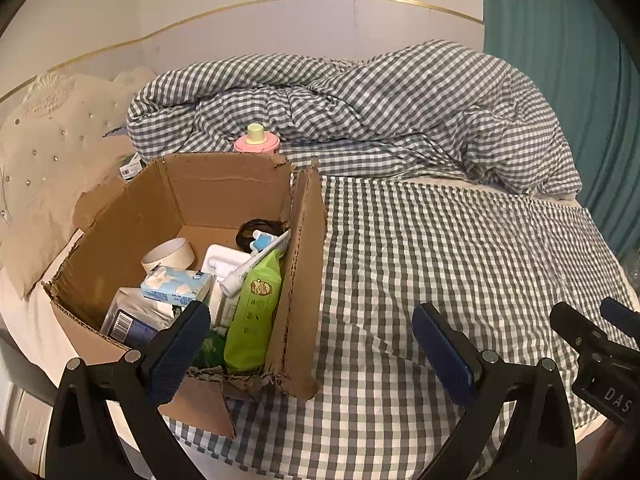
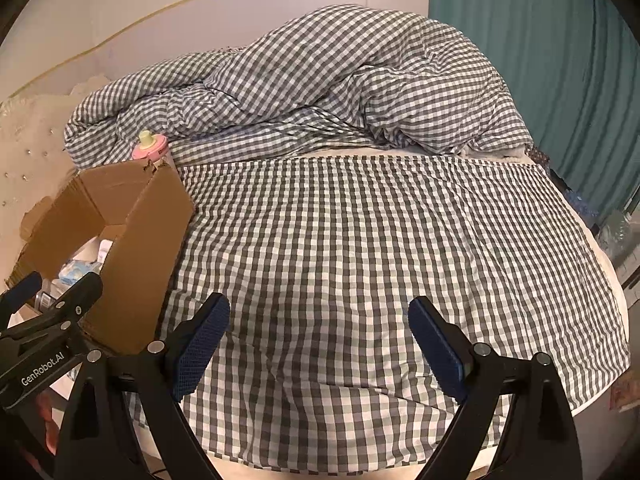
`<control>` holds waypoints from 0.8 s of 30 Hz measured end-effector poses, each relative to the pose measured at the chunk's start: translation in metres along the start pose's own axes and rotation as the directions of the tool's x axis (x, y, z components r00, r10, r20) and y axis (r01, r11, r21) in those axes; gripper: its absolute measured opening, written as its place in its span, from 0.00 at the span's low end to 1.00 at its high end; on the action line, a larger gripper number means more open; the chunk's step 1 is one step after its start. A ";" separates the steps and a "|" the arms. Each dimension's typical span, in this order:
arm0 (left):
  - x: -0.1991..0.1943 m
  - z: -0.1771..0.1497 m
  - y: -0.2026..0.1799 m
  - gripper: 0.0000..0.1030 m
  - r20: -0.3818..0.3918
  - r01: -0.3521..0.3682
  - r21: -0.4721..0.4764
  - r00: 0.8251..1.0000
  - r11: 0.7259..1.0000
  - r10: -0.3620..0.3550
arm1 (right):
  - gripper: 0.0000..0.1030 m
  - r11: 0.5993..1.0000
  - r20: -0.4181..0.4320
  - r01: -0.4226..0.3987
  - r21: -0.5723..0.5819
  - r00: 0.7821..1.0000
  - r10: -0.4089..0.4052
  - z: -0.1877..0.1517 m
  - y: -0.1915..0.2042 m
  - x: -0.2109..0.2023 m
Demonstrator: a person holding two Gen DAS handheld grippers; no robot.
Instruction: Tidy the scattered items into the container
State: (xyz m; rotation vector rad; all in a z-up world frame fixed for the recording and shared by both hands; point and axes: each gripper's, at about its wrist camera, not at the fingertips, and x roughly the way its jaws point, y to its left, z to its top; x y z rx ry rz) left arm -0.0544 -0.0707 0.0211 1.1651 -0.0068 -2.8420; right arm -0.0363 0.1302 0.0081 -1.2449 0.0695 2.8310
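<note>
The left gripper is held with its jaws spread wide and nothing between them, its blue-padded fingers pointing forward and slightly down. The right gripper is posed the same way, jaws wide apart and empty, pads facing each other across the gap. The two are held side by side and close together, each one's black frame showing at the edge of the other's wrist view, both at about the same height.
</note>
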 end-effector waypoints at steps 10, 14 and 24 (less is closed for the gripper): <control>-0.002 -0.002 0.002 1.00 0.000 -0.004 -0.017 1.000 1.000 0.004 | 0.88 1.000 -0.017 0.004 -0.010 1.000 -0.004 -0.007 -0.001 0.004; -0.005 -0.003 0.002 1.00 0.005 0.000 -0.013 1.000 1.000 0.000 | 0.88 1.000 -0.020 0.002 -0.002 1.000 -0.002 -0.007 -0.003 0.004; -0.011 -0.009 -0.005 1.00 0.040 -0.005 0.006 0.999 1.000 0.004 | 0.88 1.000 -0.017 0.014 0.007 1.000 -0.013 -0.006 -0.009 0.003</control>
